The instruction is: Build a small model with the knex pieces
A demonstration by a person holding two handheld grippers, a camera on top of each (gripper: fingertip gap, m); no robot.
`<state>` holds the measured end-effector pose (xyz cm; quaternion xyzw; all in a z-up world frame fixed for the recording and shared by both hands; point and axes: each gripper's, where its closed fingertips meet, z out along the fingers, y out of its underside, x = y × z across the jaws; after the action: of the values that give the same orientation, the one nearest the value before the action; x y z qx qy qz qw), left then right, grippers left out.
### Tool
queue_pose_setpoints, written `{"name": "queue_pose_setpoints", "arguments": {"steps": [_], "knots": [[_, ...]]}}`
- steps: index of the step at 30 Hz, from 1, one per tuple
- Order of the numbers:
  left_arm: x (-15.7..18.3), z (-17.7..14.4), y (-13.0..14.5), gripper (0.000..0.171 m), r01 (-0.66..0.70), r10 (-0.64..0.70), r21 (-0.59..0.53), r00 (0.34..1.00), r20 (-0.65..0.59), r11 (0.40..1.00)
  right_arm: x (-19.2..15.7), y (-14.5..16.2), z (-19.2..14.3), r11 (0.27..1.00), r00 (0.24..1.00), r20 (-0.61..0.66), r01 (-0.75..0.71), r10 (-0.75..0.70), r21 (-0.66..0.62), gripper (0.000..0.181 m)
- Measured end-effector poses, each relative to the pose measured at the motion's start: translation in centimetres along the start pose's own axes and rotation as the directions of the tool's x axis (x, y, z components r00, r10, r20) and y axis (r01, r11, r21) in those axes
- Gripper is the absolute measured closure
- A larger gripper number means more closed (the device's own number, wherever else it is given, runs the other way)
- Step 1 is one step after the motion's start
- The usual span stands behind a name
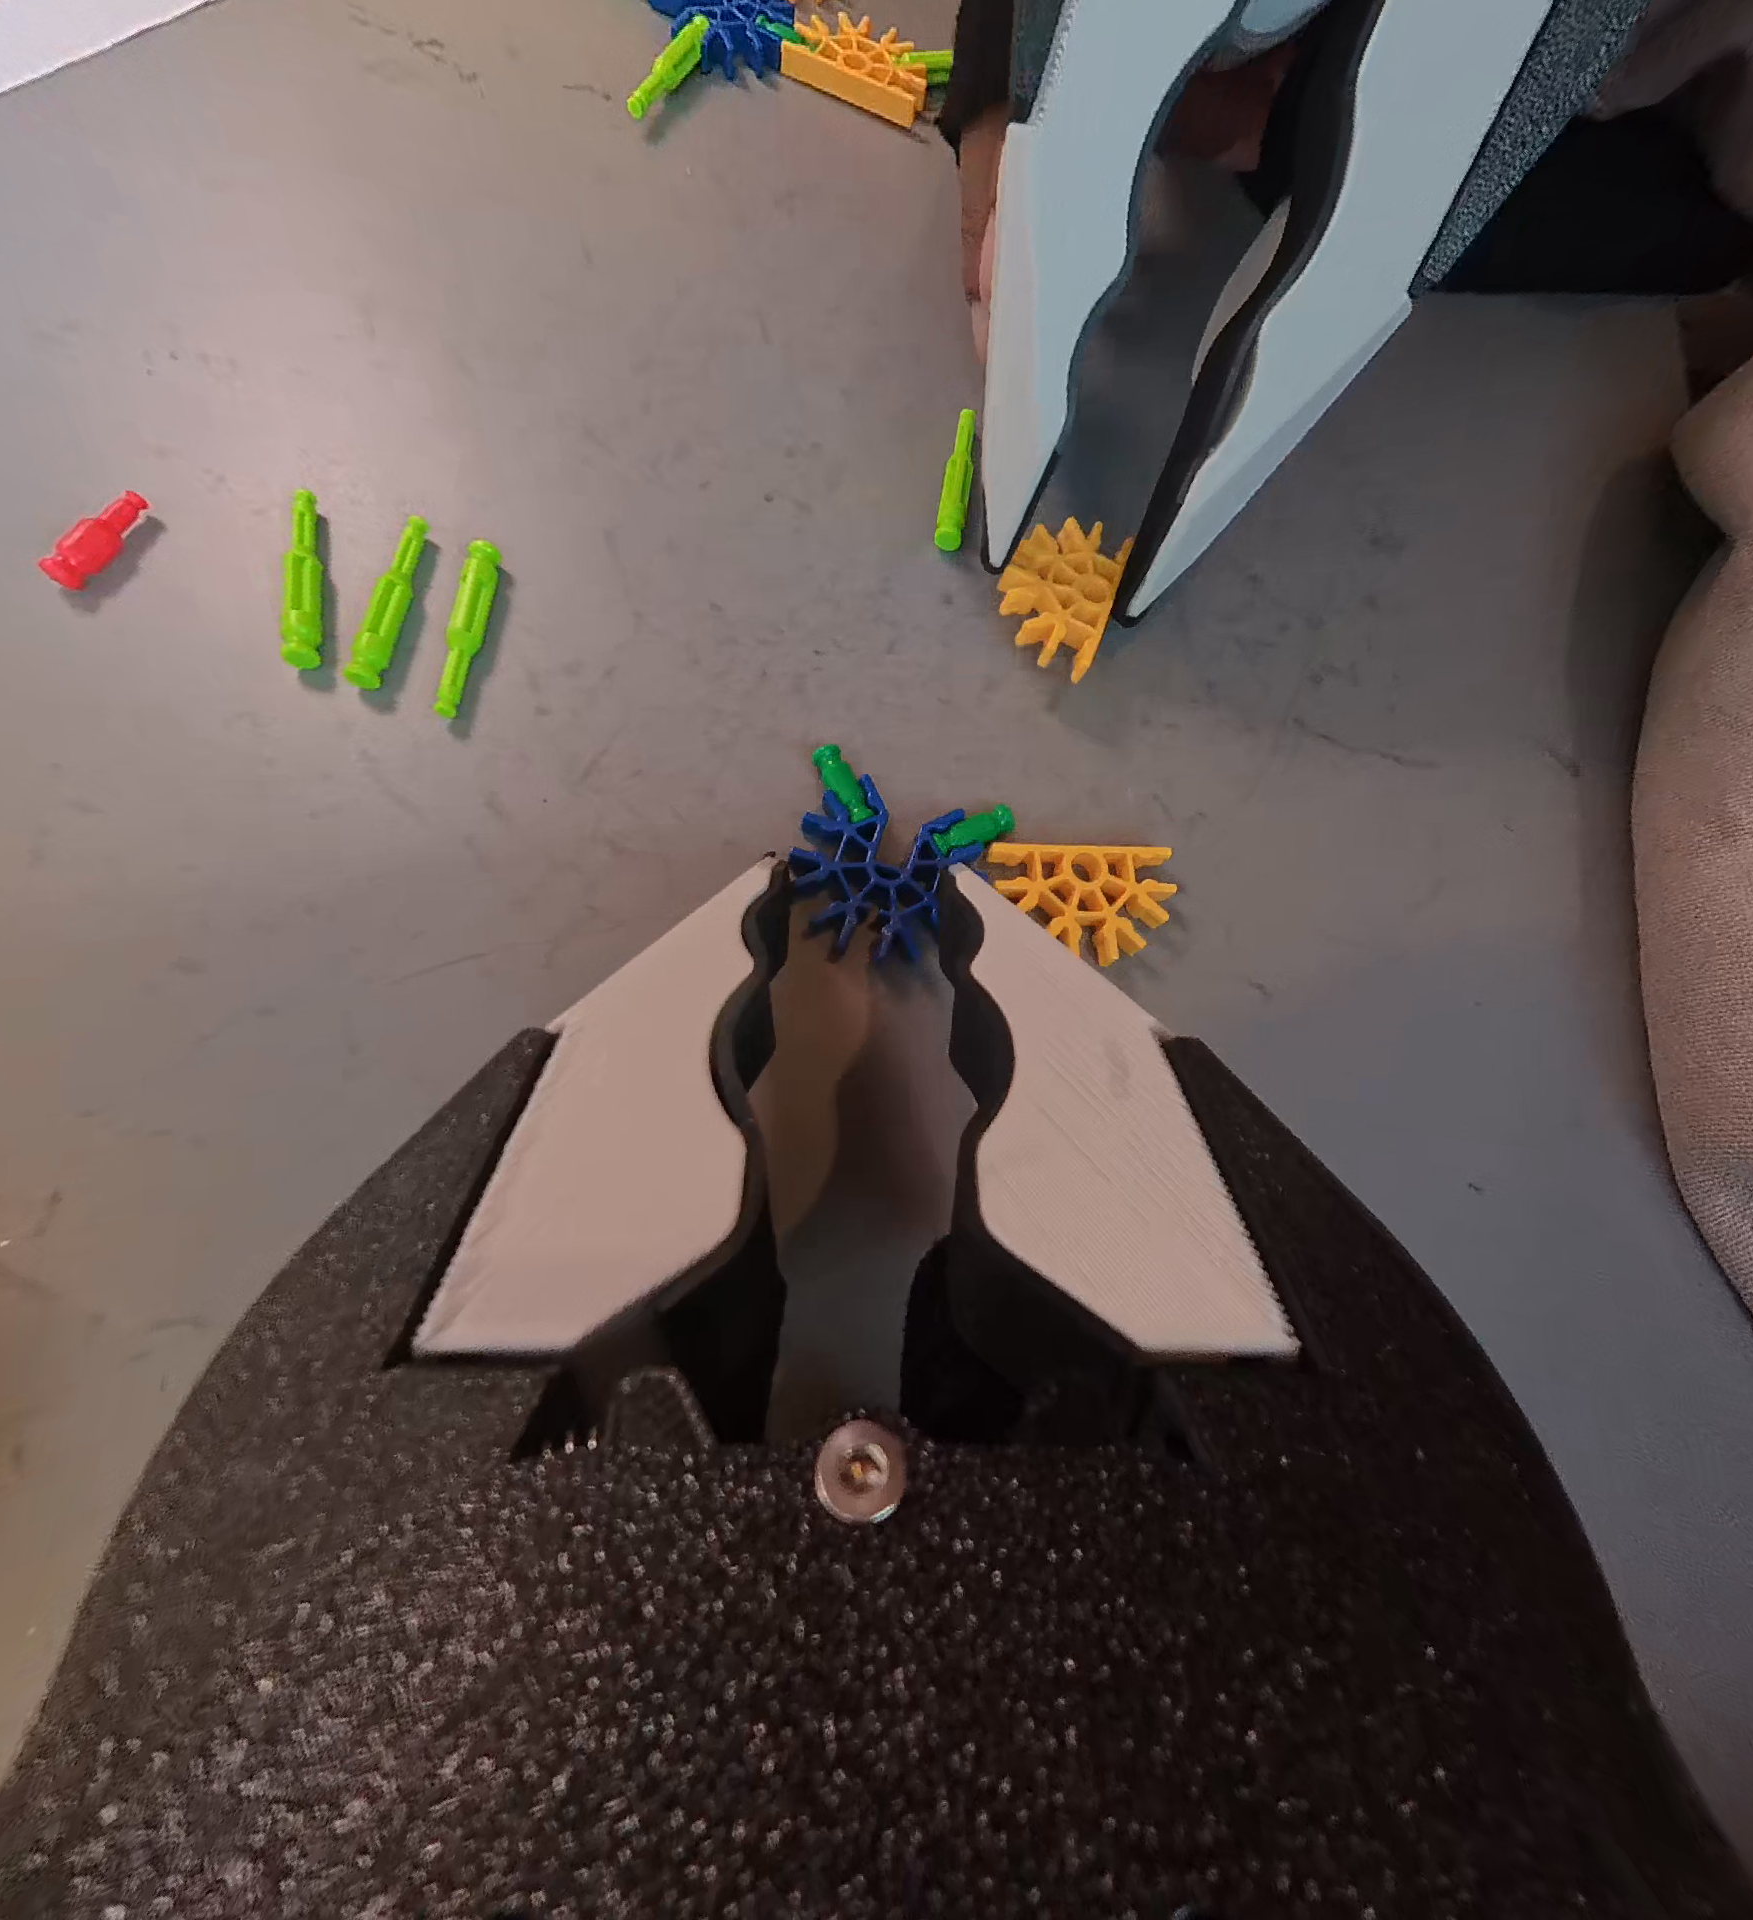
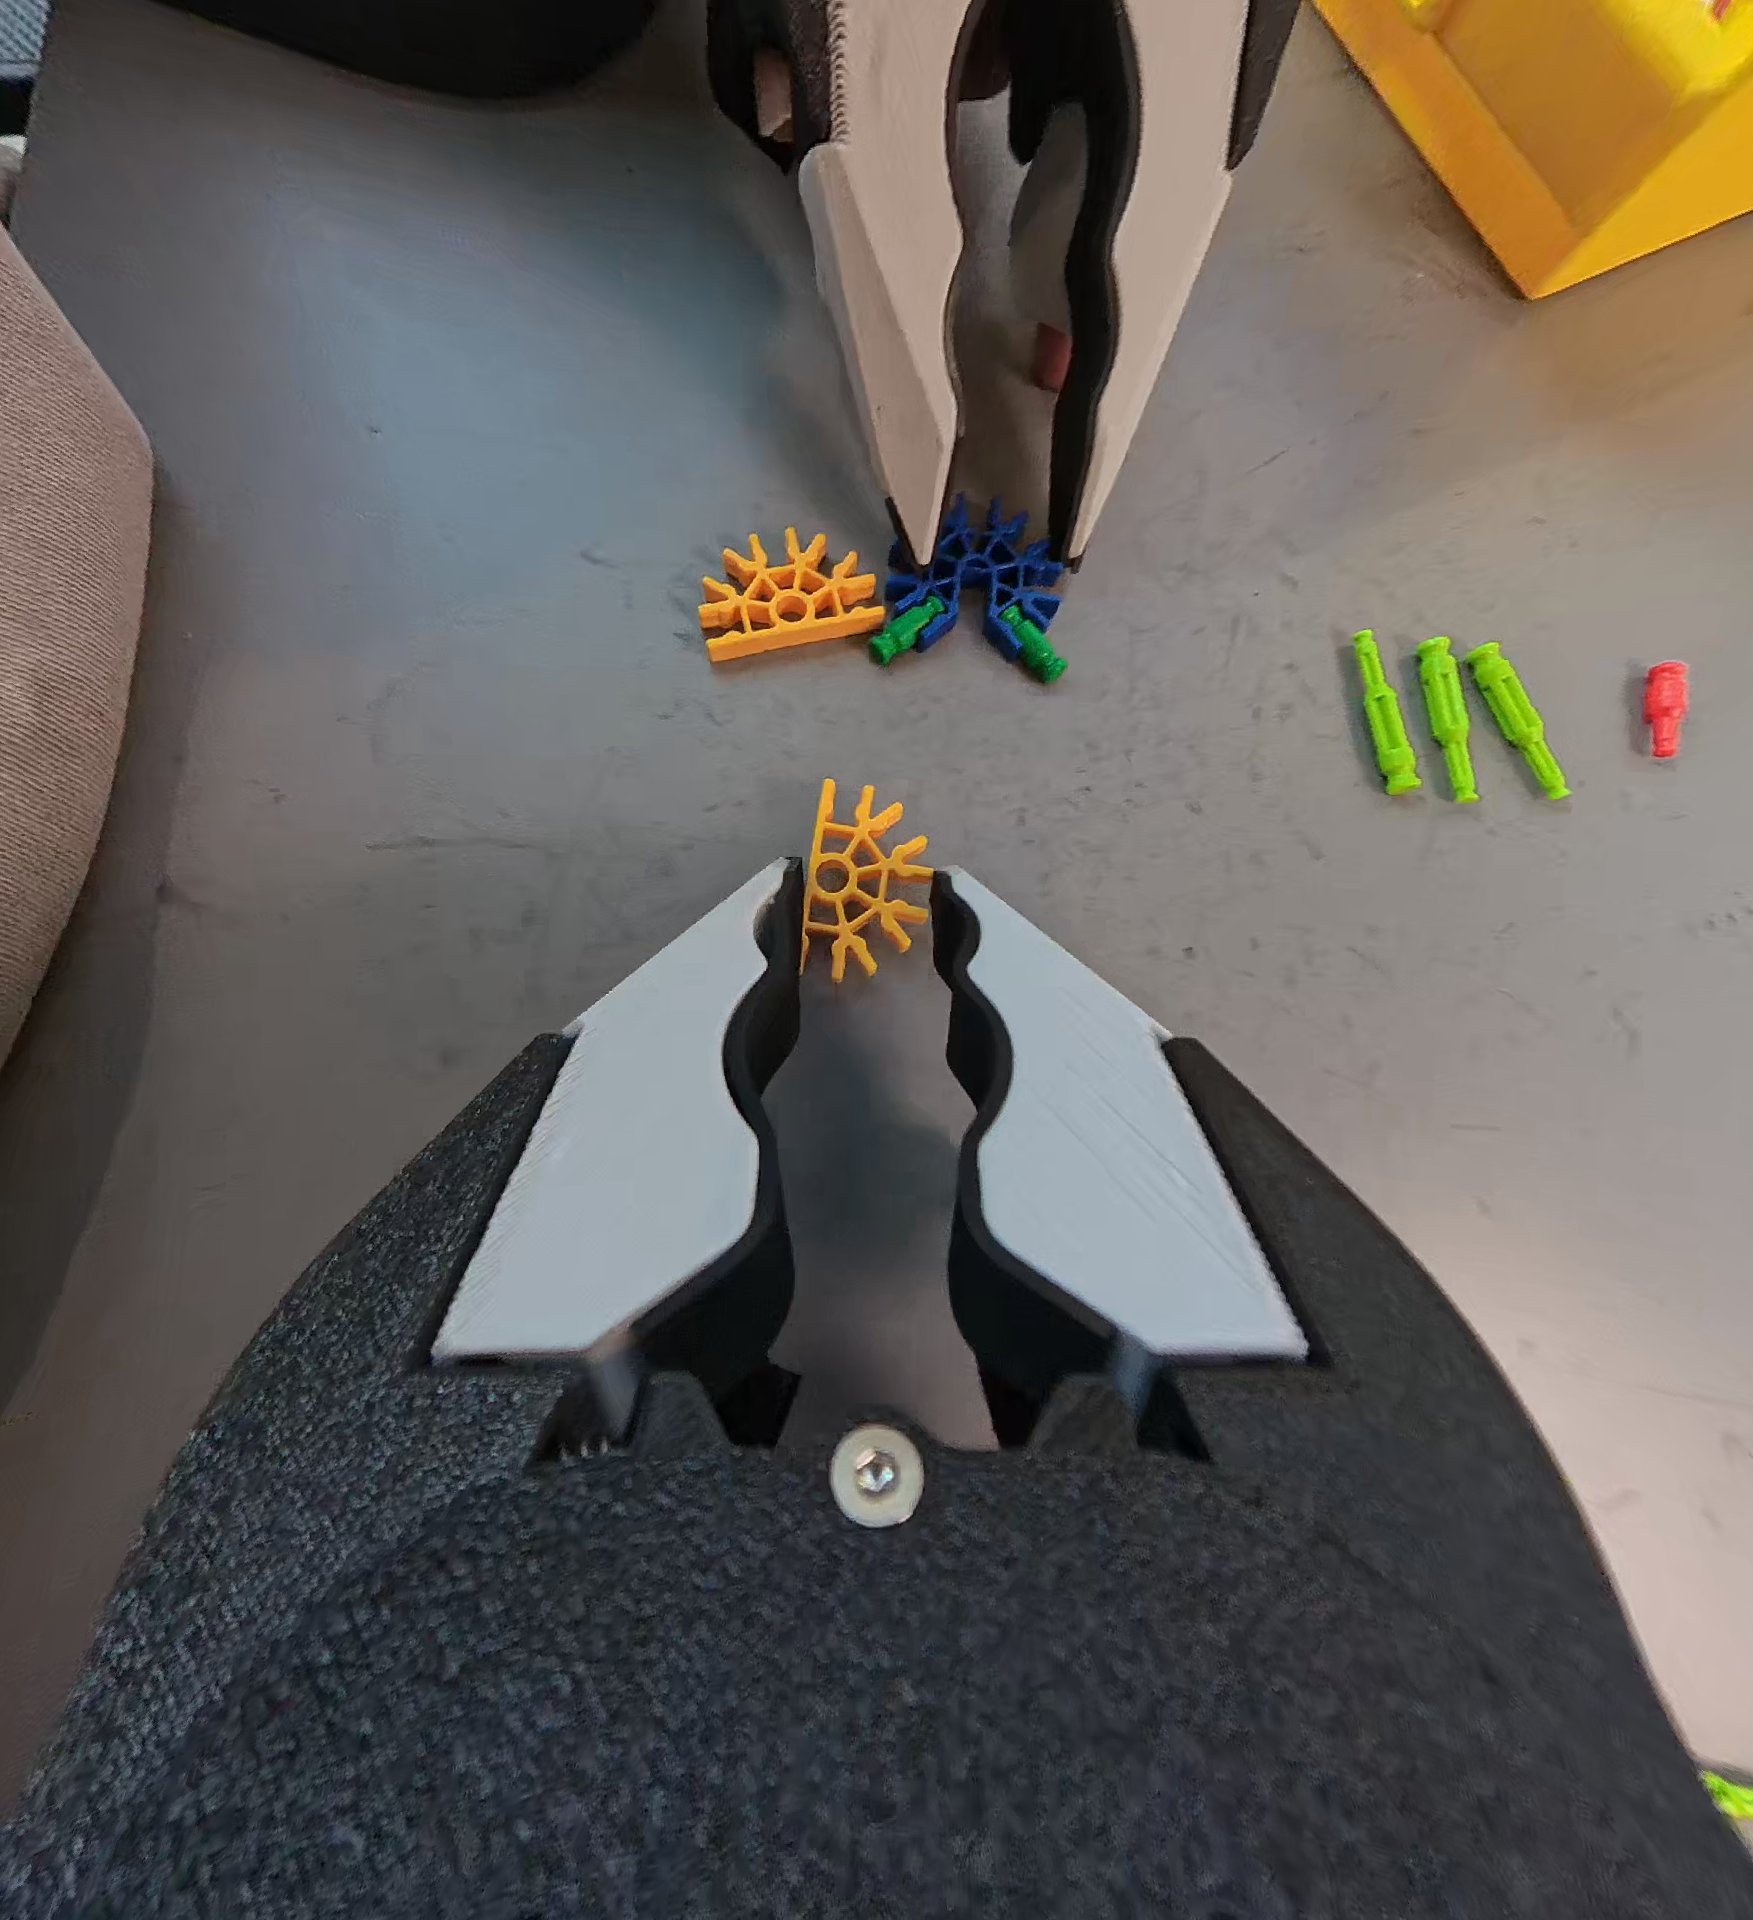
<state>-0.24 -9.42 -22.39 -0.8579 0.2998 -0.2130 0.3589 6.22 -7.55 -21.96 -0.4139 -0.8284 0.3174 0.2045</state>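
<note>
Here the left gripper [image 1: 867,883] is closed on a blue snowflake-shaped connector [image 1: 867,883] that rests on the grey tabletop [image 1: 539,312], its fingertips pressed against the piece's two sides. Two dark green short rods [image 1: 974,828] are plugged into the blue connector's outer slots, pointing away from that gripper.

Touching the blue connector, on the side toward the right gripper, a yellow half-round connector [image 1: 1085,896] lies flat and loose.

The right gripper [image 2: 867,883] faces the blue connector from across the tabletop and grips a second yellow half-round connector [image 2: 861,883], held on edge with its straight side against one finger and its spokes toward the other.

In all likelihood this is a hold-and-join step: one part is steadied while the other is carried. Any joining would call for lining up a slot with a rod end and pressing straight in, though nothing shows which pieces are meant to meet.

Farther from the blue connector, three light green rods [image 2: 1443,717] lie side by side, and beyond them a short red rod [image 2: 1666,707]. One more light green rod [image 1: 955,478] lies just beside the right gripper. A yellow box [image 2: 1599,135] and a small built cluster of blue and yellow connectors [image 1: 810,47] sit well apart from it.

No brand, label or readable writing shows on any piece.
</note>
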Motion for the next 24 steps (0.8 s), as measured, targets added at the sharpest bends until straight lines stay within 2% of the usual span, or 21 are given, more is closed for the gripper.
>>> {"name": "queue_pose_setpoints", "arguments": {"steps": [3,6,9,12,17,21,24], "knots": [[0.0,0.0,-0.2,0.143,-0.012,0.012,0.005,1.0,0.01,1.0,0.9,-0.7,-0.5,0.998,0.999,-0.046,-0.014,0.017,0.055,0.159],[0.0,-0.9,-1.5,0.142,0.03,-0.029,0.087,1.0,-0.01,0.996,1.8,-1.5,-1.2,0.993,0.995,-0.095,-0.013,0.024,0.118,0.159],[0.3,-1.9,-3.7,0.142,0.124,-0.111,0.202,0.991,-0.074,0.971,2.1,-2.7,-1.8,0.981,0.992,-0.125,0.009,0.015,0.194,0.159],[1.2,-1.8,-5.6,0.142,0.293,-0.241,0.28,0.949,-0.204,0.914,2.0,-4.2,-2.4,0.962,0.99,-0.144,0.038,0.001,0.271,0.159],[2.1,-1.2,-7.0,0.14,0.527,-0.409,0.275,0.826,-0.387,0.804,2.4,-5.3,-3.1,0.94,0.969,-0.24,0.126,-0.049,0.317,0.16],[2.5,-1.5,-7.5,0.143,0.586,-0.435,0.272,0.777,-0.455,0.763,2.8,-5.5,-3.2,0.936,0.951,-0.297,0.176,-0.083,0.303,0.16],[2.6,-1.5,-7.6,0.146,0.595,-0.44,0.268,0.769,-0.464,0.758,3.0,-5.2,-3.0,0.939,0.939,-0.326,0.206,-0.11,0.275,0.16]]}}
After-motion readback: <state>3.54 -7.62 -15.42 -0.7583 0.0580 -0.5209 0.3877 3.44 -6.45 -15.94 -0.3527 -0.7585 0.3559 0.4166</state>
